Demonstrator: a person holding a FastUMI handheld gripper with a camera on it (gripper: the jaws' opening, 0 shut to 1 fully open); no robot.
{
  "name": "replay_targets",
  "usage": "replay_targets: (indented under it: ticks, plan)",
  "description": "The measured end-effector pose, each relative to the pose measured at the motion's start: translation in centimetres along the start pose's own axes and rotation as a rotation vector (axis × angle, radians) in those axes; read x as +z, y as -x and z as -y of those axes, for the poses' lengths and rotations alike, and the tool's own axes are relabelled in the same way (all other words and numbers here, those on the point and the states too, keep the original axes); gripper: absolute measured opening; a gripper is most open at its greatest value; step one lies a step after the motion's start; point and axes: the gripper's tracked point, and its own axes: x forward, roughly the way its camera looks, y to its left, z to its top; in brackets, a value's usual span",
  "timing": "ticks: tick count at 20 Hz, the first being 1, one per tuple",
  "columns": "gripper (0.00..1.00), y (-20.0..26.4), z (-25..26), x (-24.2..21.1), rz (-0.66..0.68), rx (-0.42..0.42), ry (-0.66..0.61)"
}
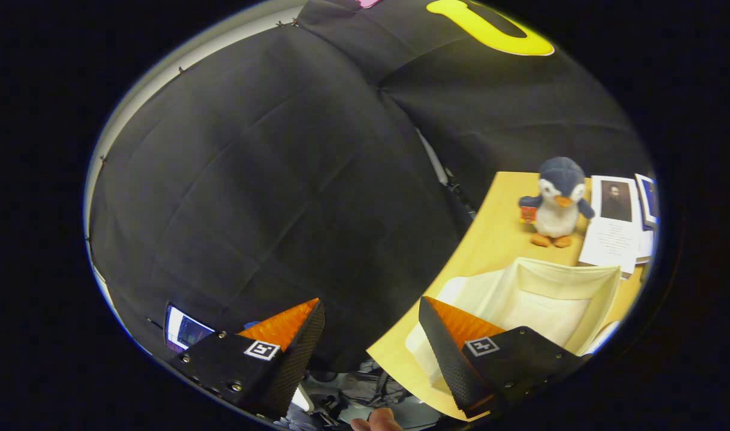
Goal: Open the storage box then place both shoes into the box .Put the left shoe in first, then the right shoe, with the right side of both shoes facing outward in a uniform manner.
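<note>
Claw (370, 335): spread, empty. Storage box (556, 296): cream fabric, open-topped, on bench (496, 239), beyond right finger; long axis unclear.

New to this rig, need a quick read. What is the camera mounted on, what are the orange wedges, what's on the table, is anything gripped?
A person carries a handheld two-finger gripper; the fisheye camera rides on it and looks forward along the fingers. The orange wedges are the finger pads, standing wide apart with nothing between them. Beyond the fingers is a wooden table bearing an open cream fabric storage box, a plush penguin and printed sheets. A fingertip shows below the gripper. Black cloth is the booth's wall.
</note>
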Motion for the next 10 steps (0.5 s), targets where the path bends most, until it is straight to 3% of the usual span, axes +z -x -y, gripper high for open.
replay_targets:
  ticks: [4,10]
  plan:
    - [0.96,3.2,2.1,-0.5,0.01,0.004,-0.046]
    - [0.96,8.7,7.6,-1.5,0.066,-0.095,-0.068]
